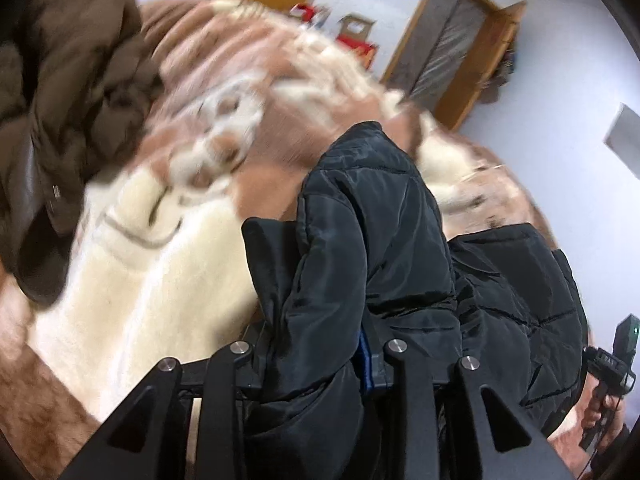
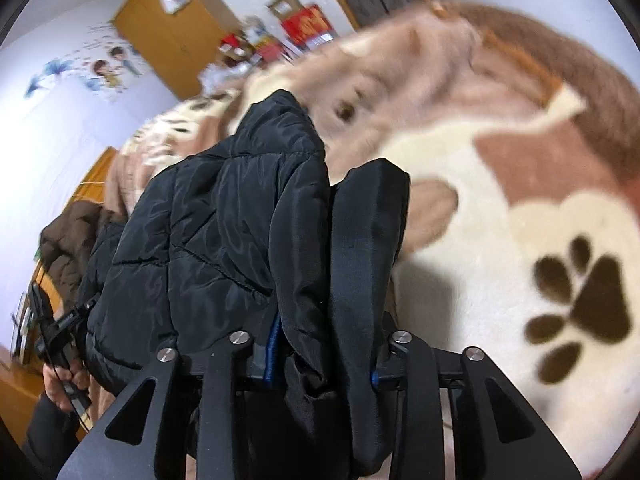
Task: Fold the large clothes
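A black quilted puffer jacket point(image 1: 372, 232) is bunched between the jaws of my left gripper point(image 1: 340, 236). It hides the right finger, and the left finger point(image 1: 268, 264) shows beside it. In the right wrist view the same jacket point(image 2: 224, 220) fills my right gripper point(image 2: 316, 188). It covers the left finger there, while the right finger point(image 2: 372, 240) presses against its edge. Both grippers are shut on the jacket and hold it up above the bed. Each view catches the other gripper in a hand at its edge: the right gripper point(image 1: 608, 368) and the left gripper point(image 2: 56, 332).
A fluffy cream and brown blanket with paw prints point(image 2: 520, 184) covers the bed point(image 1: 132, 280). A brown coat point(image 1: 68, 100) lies heaped at the bed's far side. Behind stand a wooden wardrobe point(image 2: 168, 32), a door point(image 1: 452, 40) and red boxes point(image 2: 308, 24).
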A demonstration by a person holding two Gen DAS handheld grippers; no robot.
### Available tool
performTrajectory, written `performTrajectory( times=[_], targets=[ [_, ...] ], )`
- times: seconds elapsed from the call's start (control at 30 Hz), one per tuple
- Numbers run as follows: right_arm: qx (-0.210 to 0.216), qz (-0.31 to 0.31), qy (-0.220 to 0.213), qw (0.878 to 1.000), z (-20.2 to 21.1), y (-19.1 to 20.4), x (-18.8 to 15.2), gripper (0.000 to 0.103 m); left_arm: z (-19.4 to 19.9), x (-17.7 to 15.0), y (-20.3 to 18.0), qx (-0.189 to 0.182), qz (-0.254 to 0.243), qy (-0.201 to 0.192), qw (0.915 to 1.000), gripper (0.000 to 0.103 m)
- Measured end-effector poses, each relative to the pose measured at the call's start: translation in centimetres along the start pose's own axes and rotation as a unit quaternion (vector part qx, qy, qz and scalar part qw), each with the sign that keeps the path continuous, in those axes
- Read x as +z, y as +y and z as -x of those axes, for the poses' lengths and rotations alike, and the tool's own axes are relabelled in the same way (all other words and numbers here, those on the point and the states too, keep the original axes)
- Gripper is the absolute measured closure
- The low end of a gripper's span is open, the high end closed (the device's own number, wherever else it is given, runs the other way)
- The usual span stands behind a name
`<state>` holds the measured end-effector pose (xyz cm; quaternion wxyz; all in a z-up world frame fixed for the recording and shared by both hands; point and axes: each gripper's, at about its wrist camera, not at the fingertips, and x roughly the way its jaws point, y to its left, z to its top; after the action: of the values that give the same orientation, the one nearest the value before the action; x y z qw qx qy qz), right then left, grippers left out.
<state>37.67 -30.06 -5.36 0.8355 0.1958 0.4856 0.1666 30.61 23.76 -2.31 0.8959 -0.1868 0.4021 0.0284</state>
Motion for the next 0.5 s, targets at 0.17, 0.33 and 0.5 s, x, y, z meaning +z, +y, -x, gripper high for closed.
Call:
performTrajectory(
  times=[0.17, 0.33, 0.5],
  targets=[
    [-0.005, -0.047, 0.011, 0.999, -2.3, -2.8, -1.8, 0.039, -4.3, -3.2, 3.0, 0.033, 0.058, 0.024, 0.9975, 0.048],
    [-0.032, -0.013, 0.0, 0.999, 0.3, -1.5, -1.8, 0.037, -2.8, -3.2, 4.0, 0.018, 0.076, 0.018, 0.9968, 0.041],
    [-0.066, 0.017, -0.074, 0.995, 5.2, 0.3, -2.0, 0.037, 1.3, -2.5, 4.1, 0.04, 0.076, -0.027, 0.9959, 0.043]
  ],
)
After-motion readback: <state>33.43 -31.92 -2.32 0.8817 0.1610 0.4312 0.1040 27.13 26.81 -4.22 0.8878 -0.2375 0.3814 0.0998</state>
